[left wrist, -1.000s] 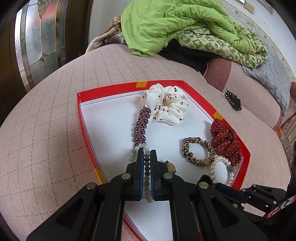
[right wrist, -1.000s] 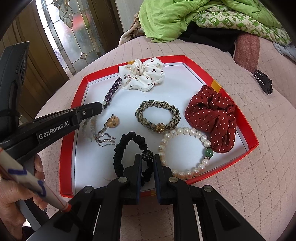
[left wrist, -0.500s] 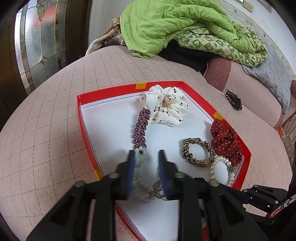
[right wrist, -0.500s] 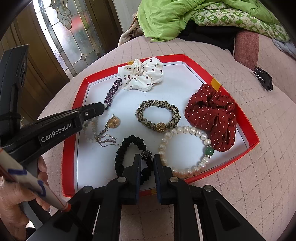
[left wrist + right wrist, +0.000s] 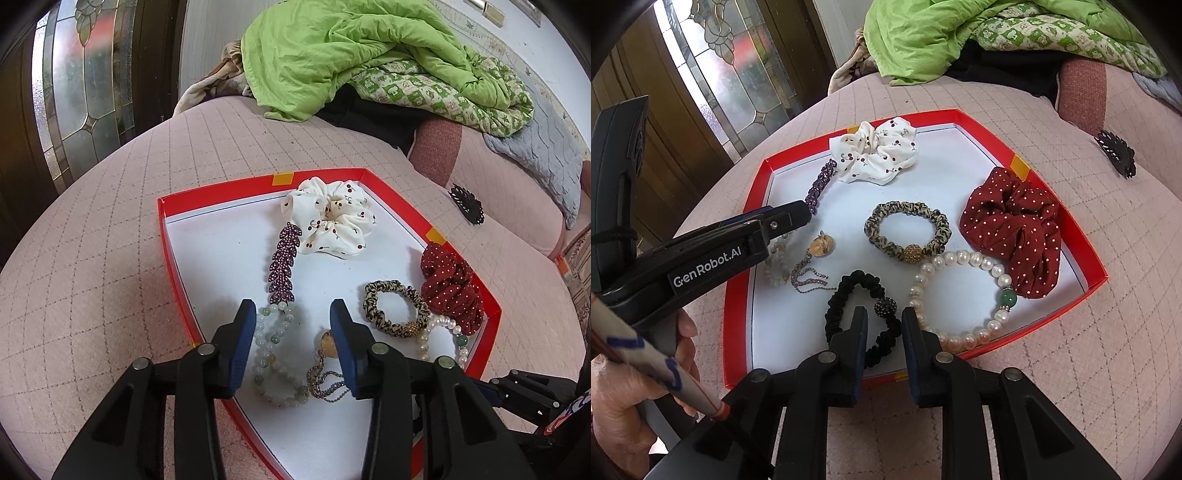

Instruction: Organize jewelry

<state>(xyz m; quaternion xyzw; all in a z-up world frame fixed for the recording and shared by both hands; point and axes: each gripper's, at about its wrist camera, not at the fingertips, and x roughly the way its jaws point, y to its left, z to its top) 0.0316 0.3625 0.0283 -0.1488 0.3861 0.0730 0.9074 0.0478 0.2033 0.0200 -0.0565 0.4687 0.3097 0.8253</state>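
A red tray [image 5: 173, 254] [image 5: 1067, 206] with a white floor lies on the pink quilted bed. My left gripper [image 5: 293, 310] is open above a pale green bead bracelet [image 5: 271, 356] [image 5: 777, 267] lying near the tray's left wall, beside a gold pendant on a chain [image 5: 325, 365] [image 5: 816, 258]. My right gripper [image 5: 884, 317] is open, its fingers either side of a black hair tie [image 5: 846, 299] at the tray's near edge. A pearl bracelet [image 5: 964, 291], leopard hair tie [image 5: 908, 234], red dotted scrunchie [image 5: 1015, 225], white scrunchie [image 5: 328, 221] and purple leaf clip [image 5: 284, 264] also lie in the tray.
A black hair claw [image 5: 467, 205] [image 5: 1117, 153] lies on the bed to the right of the tray. A green quilt [image 5: 351, 55] and a grey pillow [image 5: 543, 162] are heaped behind. A glass-panelled door [image 5: 74, 92] stands at the left.
My left gripper has opened and let go of the green bead bracelet, which now lies on the tray floor. My right gripper has opened slightly around the black hair tie.
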